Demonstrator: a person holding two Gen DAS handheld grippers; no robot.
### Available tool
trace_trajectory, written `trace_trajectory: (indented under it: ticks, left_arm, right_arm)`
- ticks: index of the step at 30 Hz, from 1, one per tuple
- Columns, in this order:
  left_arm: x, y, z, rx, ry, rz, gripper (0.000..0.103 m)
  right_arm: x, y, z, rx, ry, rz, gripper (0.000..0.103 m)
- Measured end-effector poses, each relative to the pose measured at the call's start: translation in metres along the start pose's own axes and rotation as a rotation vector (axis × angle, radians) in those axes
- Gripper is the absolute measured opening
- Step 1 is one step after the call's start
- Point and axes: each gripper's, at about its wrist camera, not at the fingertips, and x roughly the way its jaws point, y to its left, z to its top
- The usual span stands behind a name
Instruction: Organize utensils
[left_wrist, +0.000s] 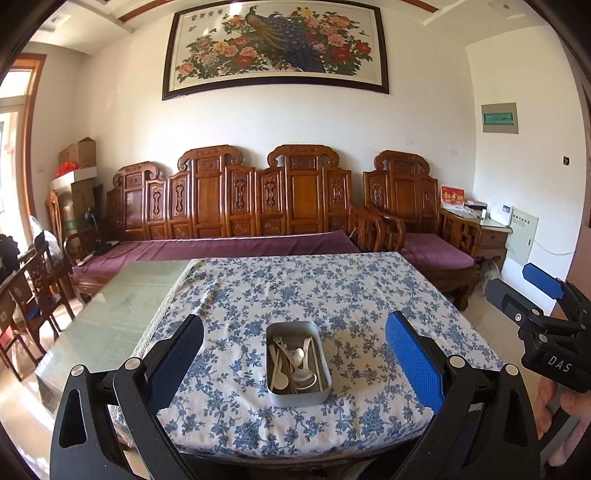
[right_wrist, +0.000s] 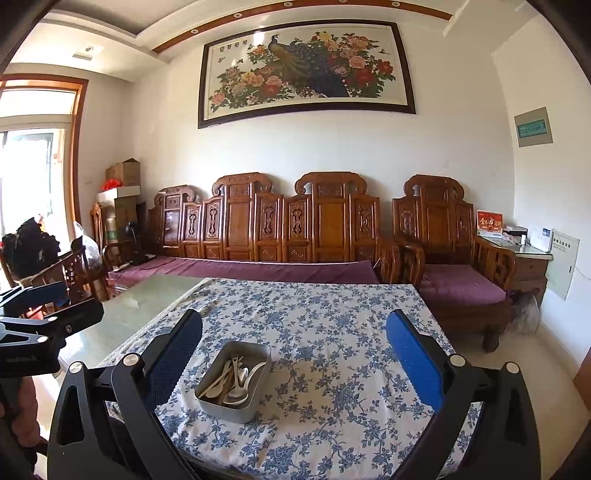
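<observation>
Glass table (left_wrist: 147, 288); floral cloth (left_wrist: 332, 288); utensil tin (left_wrist: 297, 395) on cloth.

Utensils (left_wrist: 295, 363) in tin (left_wrist: 275, 397), on table (left_wrist: 332, 288).

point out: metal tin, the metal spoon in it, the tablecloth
metal tin (left_wrist: 297, 398): left wrist view, near outer wall.
metal spoon (right_wrist: 236, 394): right wrist view, bowl of the spoon.
tablecloth (right_wrist: 332, 332): right wrist view, bare floral patch beyond the tin.
</observation>
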Motion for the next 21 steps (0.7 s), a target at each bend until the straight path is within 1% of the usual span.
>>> trace_trajectory:
  ticks: [9,21]
  left_arm:
    - [0.0008,-0.0007,-0.0029,-0.003,-0.009,0.011,0.095]
    - [0.0010,-0.0009,-0.0031,-0.006,-0.014,0.005,0.095]
  right_arm:
    - [0.0025,0.0015,-0.0011,0.004,0.007,-0.006,0.100]
    - [0.0035,0.0020,-0.0027,0.003,0.008,-0.006,0.100]
